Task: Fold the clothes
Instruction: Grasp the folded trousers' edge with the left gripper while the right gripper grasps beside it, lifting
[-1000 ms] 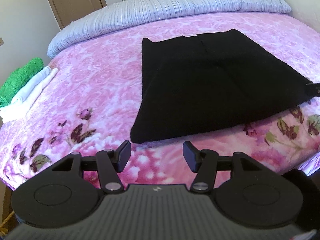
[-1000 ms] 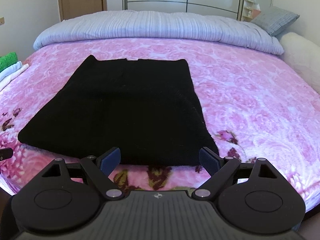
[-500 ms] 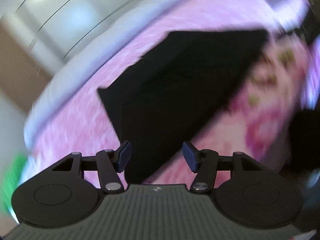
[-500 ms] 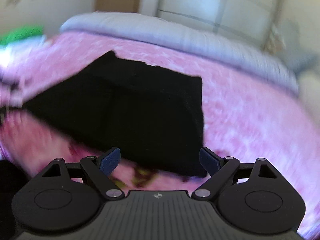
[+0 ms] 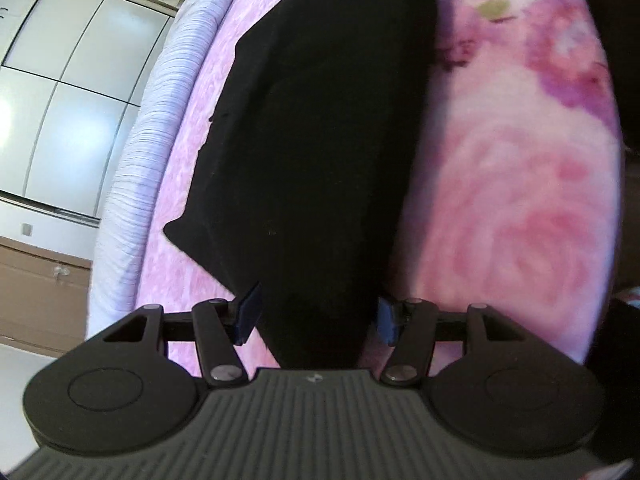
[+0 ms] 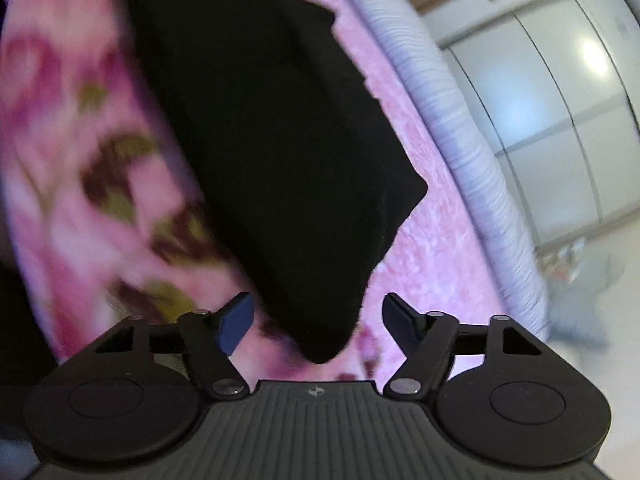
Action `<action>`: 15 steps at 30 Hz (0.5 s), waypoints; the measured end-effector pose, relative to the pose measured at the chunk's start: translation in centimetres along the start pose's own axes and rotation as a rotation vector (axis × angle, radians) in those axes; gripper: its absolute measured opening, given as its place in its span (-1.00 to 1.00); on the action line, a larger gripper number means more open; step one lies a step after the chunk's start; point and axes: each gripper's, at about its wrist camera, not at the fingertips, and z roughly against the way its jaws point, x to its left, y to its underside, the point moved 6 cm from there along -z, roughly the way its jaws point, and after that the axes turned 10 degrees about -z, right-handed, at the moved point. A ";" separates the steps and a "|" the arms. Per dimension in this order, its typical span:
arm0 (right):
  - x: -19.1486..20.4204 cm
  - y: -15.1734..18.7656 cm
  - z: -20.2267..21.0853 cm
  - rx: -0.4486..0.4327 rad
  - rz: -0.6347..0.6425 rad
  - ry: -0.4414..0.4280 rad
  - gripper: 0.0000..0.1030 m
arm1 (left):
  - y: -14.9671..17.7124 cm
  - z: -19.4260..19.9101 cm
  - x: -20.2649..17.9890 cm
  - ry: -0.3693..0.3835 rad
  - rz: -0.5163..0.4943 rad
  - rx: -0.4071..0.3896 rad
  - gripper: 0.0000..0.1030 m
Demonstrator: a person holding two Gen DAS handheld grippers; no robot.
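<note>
the black garment [image 5: 312, 140] lies flat on the pink floral bedspread [image 5: 512, 208], a near corner between the spread fingers of each of the left gripper [image 5: 316, 316] and right gripper [image 6: 318, 320], so the grasp seems next, calling for both to pinch.

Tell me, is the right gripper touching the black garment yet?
Apart. In the right wrist view, the black garment's corner sits between the right gripper's open jaws, with pink bedspread showing on both sides.

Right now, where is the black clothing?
The black garment lies on the pink floral blanket, its near corners reaching between the open fingers of the left gripper and right gripper.
</note>
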 end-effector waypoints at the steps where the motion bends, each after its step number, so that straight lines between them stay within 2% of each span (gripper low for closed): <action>1: 0.2 0.0 -0.5 -0.016 0.027 0.001 0.22 | 0.1 -0.3 0.2 0.009 -0.001 -0.015 0.05; 3: 0.4 -0.2 -1.4 -0.059 0.057 0.008 0.12 | 0.1 -0.7 0.4 0.023 -0.014 -0.043 -0.01; 5: 0.5 -0.4 -2.1 -0.089 0.082 0.007 -0.05 | -0.1 -0.9 0.2 0.045 -0.048 -0.065 -0.41; 6: 0.7 -0.5 -2.6 -0.095 0.097 -0.001 -0.17 | -0.1 -0.9 0.0 0.049 -0.059 -0.069 -0.45; 8: 0.9 -0.5 -3.3 -0.090 0.121 -0.020 -0.76 | 0.0 -0.9 0.0 0.069 -0.045 -0.073 -0.59; 10: 1.0 -0.4 -3.5 -0.087 0.145 -0.028 -0.81 | 0.2 -0.9 0.7 0.100 0.040 -0.075 -0.68; 13: 0.2 -0.4 -2.4 -0.093 0.130 -0.035 -0.84 | 0.2 0.1 1.0 0.102 0.074 -0.079 -0.82; 15: -0.3 -0.4 -1.2 -0.099 0.112 -0.040 -0.85 | 0.1 1.1 1.1 0.102 0.080 -0.085 -0.84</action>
